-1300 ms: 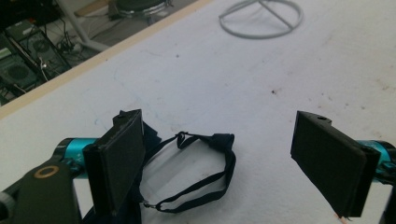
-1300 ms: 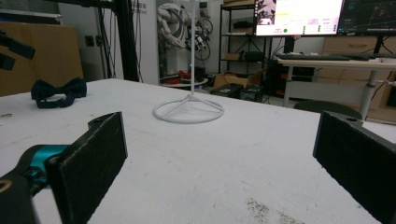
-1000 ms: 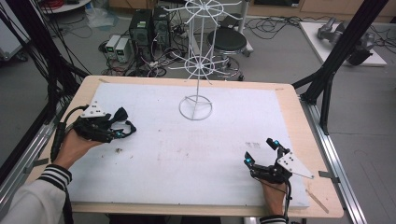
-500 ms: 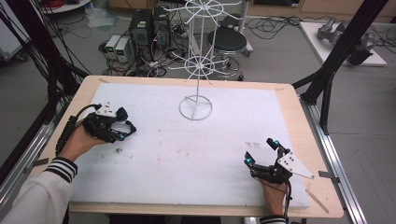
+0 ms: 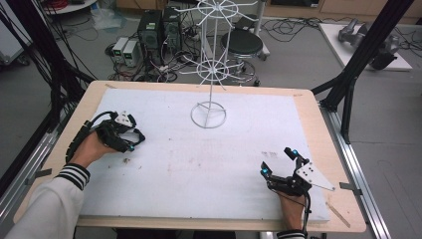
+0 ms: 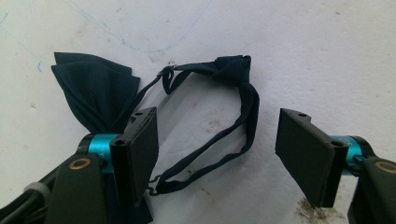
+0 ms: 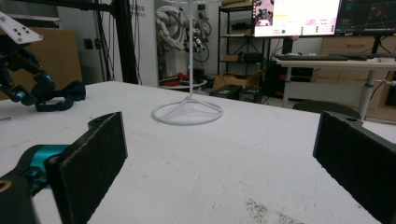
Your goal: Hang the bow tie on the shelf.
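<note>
Left gripper [image 6: 217,154] over bow tie [image 6: 93,91], far left.
Jaws spread, just been closing, strap between; right gripper [image 7: 219,163] spread, near right.

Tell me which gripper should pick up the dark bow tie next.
Left. The left gripper is right over the bow tie, jaws closing around its strap but not yet pressing it. The right gripper sits open across the table.

Black grippers [image 5: 130,141] (teal joints), striped cuffs [image 5: 73,175]
</note>
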The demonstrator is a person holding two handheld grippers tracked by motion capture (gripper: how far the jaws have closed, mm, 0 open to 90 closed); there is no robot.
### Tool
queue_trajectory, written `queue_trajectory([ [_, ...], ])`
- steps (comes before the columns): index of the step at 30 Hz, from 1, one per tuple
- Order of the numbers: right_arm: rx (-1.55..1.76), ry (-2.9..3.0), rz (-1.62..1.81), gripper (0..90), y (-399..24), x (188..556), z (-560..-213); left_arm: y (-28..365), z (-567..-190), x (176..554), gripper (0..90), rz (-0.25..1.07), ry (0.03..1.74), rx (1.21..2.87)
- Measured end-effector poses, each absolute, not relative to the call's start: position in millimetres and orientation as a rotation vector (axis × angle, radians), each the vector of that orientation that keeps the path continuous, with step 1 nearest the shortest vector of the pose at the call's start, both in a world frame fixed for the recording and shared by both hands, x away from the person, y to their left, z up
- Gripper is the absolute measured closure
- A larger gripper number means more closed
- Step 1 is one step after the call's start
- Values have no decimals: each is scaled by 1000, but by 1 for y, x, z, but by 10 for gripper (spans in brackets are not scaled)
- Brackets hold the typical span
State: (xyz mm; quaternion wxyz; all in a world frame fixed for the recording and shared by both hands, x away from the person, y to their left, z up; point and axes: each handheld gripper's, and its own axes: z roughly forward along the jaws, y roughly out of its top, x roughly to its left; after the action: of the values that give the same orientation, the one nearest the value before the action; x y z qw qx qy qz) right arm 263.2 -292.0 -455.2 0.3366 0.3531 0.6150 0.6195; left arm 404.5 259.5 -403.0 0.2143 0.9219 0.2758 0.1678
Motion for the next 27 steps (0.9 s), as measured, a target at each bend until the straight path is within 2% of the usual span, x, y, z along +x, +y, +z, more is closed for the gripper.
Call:
queue_trajectory([
  [5,920,1604,1619,19,-292,263,-455,255,-403,409,334,467,754,2580],
  [17,931,1604,1622,19,-292,263,-455,253,-404,412,466,410,746,2638],
  [27,930,1603,1621,19,-292,263,-455,251,-409,414,524,377,722,2674],
])
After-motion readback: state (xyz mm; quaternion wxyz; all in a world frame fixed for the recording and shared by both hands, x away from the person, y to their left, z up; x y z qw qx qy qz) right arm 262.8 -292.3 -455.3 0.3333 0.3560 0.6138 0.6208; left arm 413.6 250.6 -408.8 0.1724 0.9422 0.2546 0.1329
